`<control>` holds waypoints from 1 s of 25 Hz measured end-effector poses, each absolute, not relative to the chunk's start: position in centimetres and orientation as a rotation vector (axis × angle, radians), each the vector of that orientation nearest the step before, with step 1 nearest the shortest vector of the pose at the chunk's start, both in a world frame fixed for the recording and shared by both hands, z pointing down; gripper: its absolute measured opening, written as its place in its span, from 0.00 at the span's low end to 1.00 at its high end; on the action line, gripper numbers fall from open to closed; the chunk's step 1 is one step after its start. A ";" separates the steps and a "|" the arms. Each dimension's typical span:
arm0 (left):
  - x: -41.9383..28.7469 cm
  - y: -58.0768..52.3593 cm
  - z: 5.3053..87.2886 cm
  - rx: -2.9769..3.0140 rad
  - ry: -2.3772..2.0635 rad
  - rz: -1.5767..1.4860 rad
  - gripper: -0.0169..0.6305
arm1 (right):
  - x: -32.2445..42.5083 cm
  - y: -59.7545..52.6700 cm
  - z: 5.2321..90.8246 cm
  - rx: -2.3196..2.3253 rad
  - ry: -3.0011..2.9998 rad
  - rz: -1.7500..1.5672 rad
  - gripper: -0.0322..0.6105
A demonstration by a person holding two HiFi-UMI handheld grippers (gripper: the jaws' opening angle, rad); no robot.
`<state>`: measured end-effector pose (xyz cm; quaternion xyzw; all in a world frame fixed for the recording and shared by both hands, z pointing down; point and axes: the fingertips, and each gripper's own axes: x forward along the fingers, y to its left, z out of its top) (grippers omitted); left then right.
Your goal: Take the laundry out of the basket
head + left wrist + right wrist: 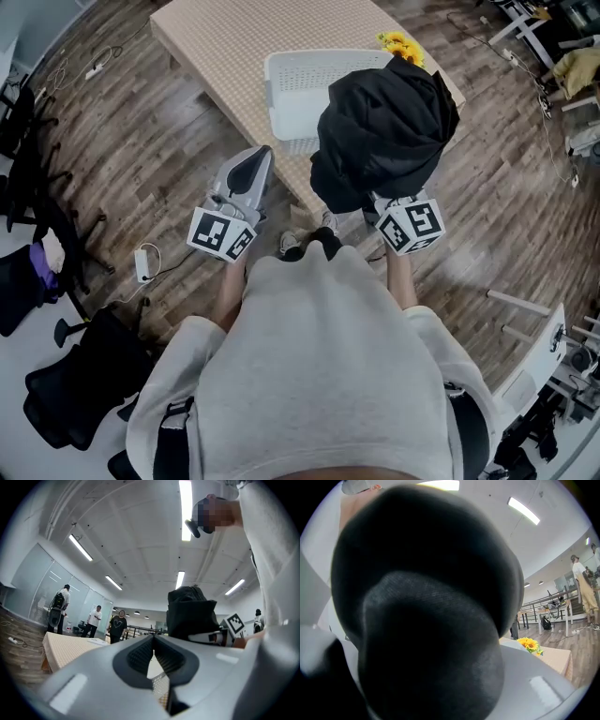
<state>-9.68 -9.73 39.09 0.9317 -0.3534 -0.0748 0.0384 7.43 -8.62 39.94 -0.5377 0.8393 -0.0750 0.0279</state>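
Note:
A white perforated laundry basket (289, 86) stands on the near end of a beige table (225, 37). Over its right side a bunched black garment (384, 127) is held up, with my right gripper (392, 199) shut on it. That garment (426, 602) fills the right gripper view and hides the jaws. My left gripper (261, 156) hovers left of the basket with its jaws shut and nothing in them. In the left gripper view its fingertips (153, 638) meet, and the black garment (190, 611) hangs beyond them to the right.
Yellow sunflowers (401, 44) lie on the table behind the basket. Black office chairs (37, 197) and a cable with a white adapter (143, 263) stand on the wood floor at the left. A white rack (553, 347) is at the lower right. People (96, 620) stand far off.

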 end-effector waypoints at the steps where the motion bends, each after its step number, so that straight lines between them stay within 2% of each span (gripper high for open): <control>1: -9.6 -9.1 39.1 2.856 -1.083 -0.229 0.04 | 7.5 -8.0 40.0 -1.661 2.592 -0.235 0.31; 25: -2.0 10.7 40.3 2.844 -1.191 -0.148 0.04 | 12.7 11.7 43.8 -1.515 2.642 -0.331 0.31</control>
